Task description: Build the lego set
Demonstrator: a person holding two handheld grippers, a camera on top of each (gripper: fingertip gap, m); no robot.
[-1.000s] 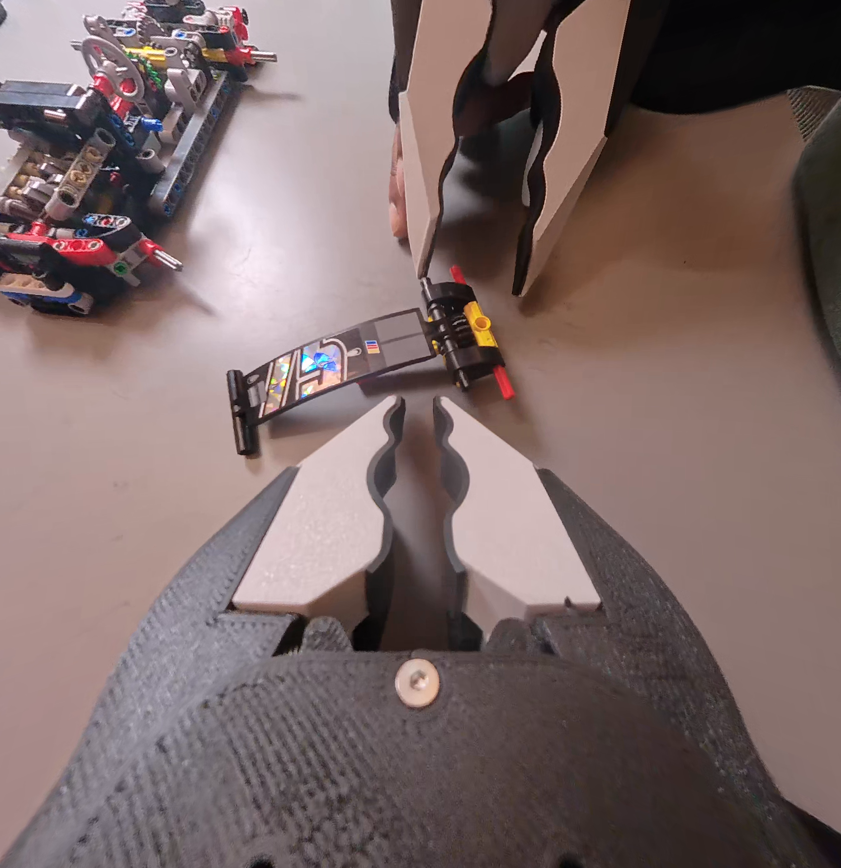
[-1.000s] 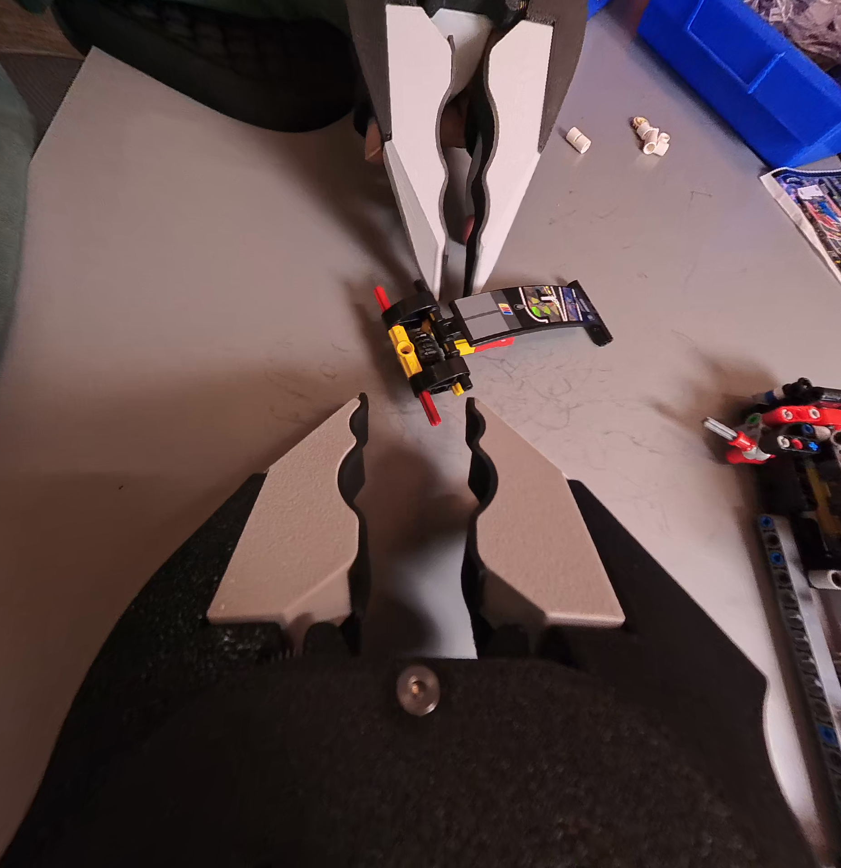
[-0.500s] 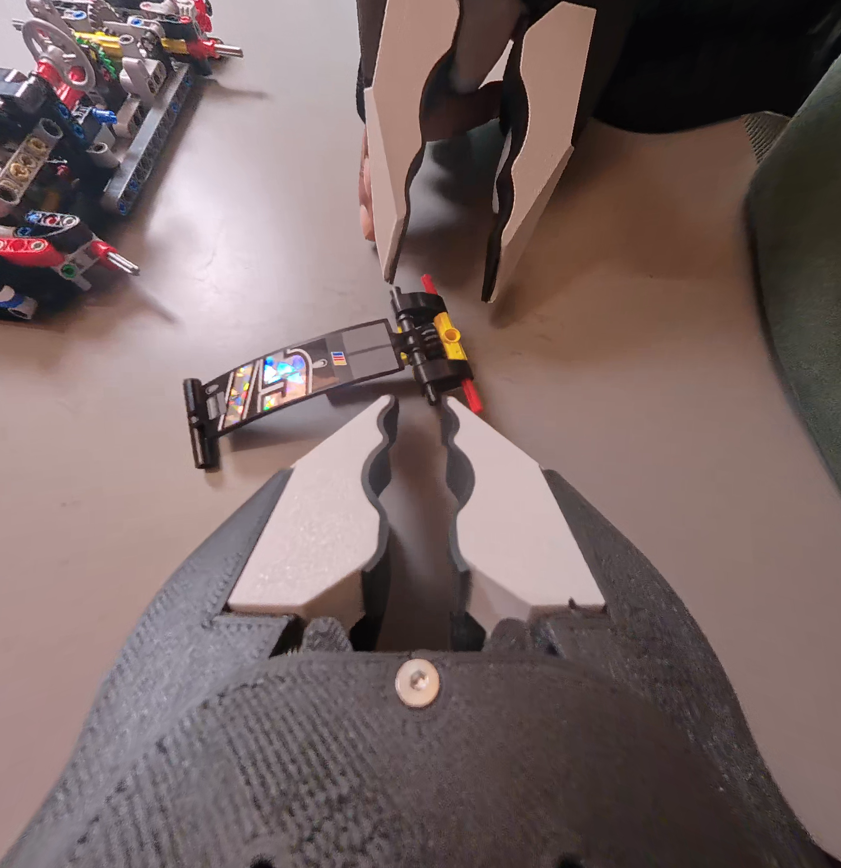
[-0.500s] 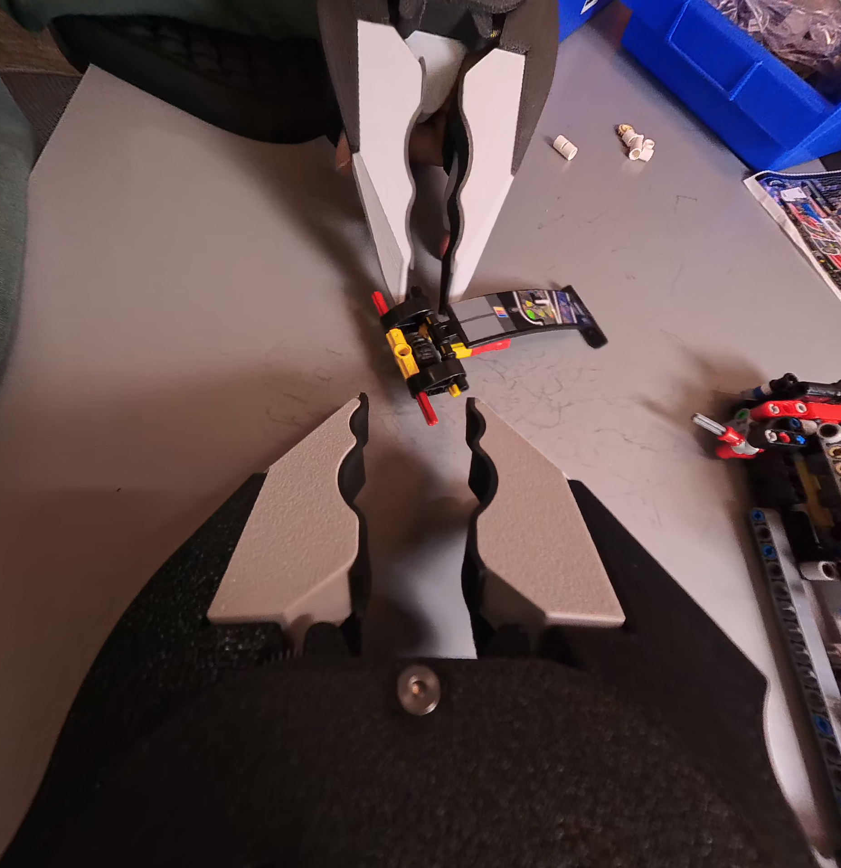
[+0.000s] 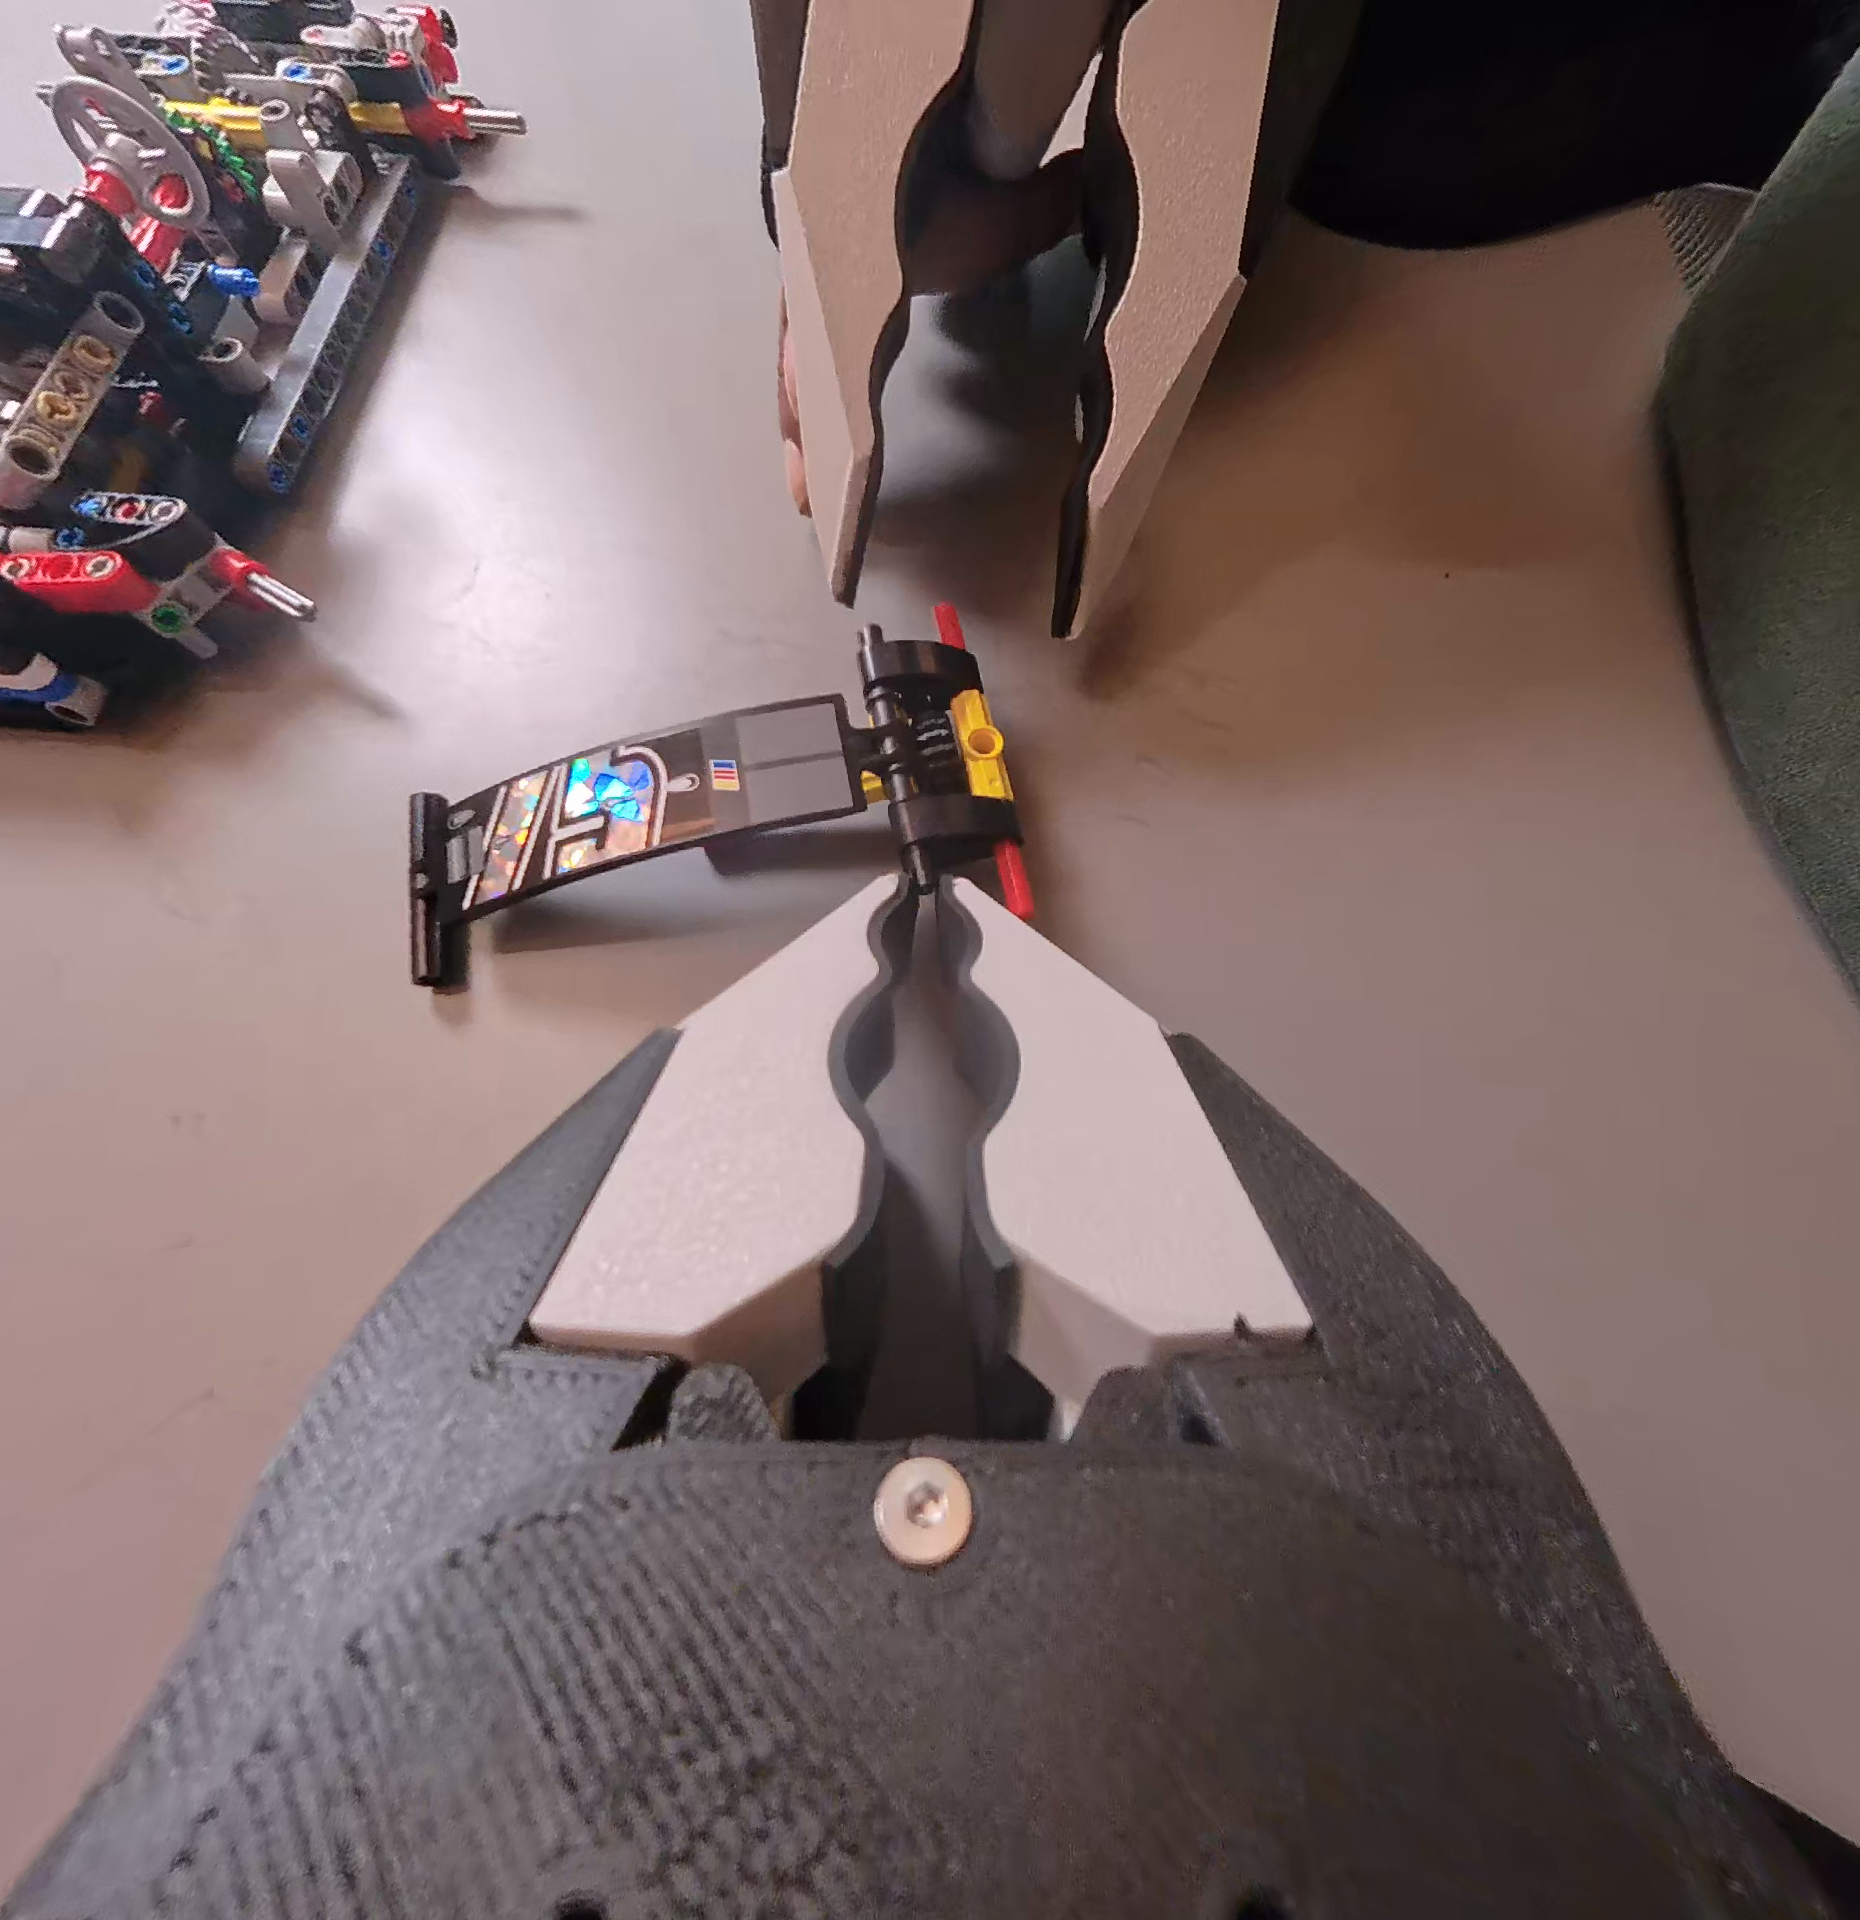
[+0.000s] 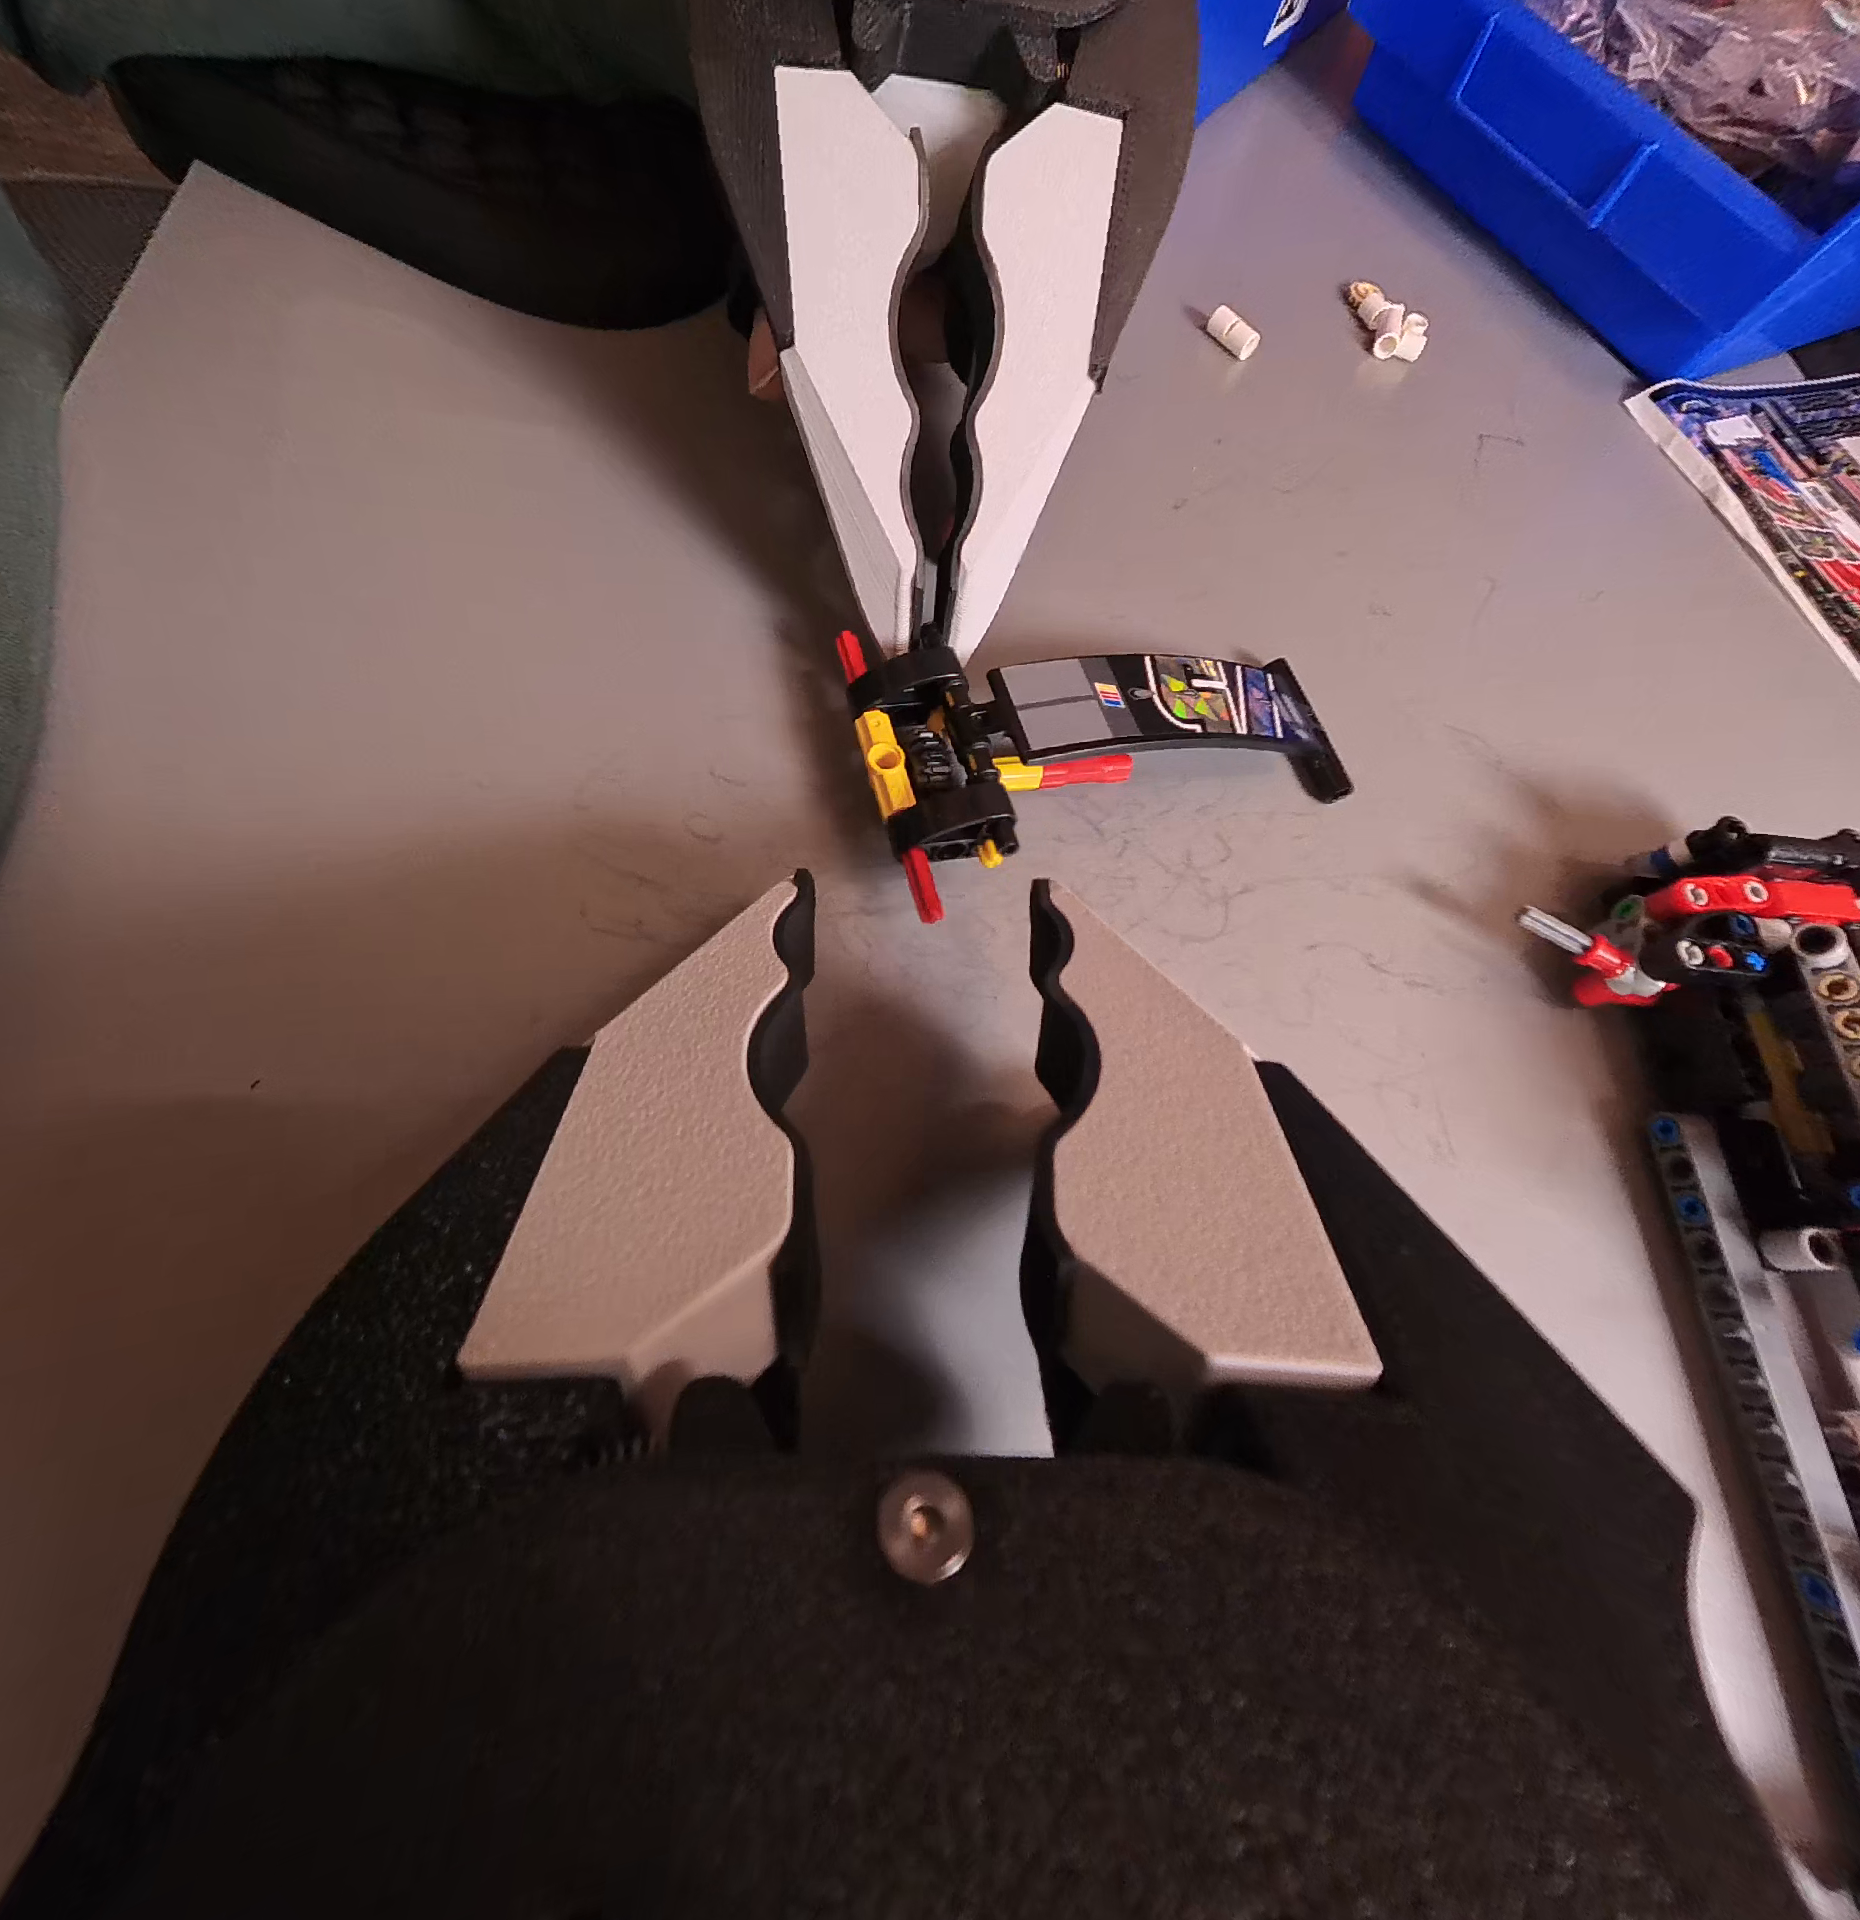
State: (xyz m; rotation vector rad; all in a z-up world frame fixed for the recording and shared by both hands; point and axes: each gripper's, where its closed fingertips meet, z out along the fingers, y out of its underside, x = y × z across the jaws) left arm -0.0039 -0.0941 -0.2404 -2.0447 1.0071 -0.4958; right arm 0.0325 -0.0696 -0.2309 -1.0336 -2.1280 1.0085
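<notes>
Since a moment ago, the left gripper [image 5: 918,902] has narrowed its jaws until they pinch the near tip of a black pin on the small lego subassembly [image 5: 931,764]. At far left on the grey table [image 5: 593,1091] sits the larger lego chassis [image 5: 126,343]. The curved black stickered panel [image 5: 635,816] lies flat at centre, joined to the subassembly's yellow-and-black hinge block with its red axle [image 5: 1012,881]. Opposite, the right gripper [image 5: 952,613] hovers just beyond it, jaws spread apart, grasping nothing.
</notes>
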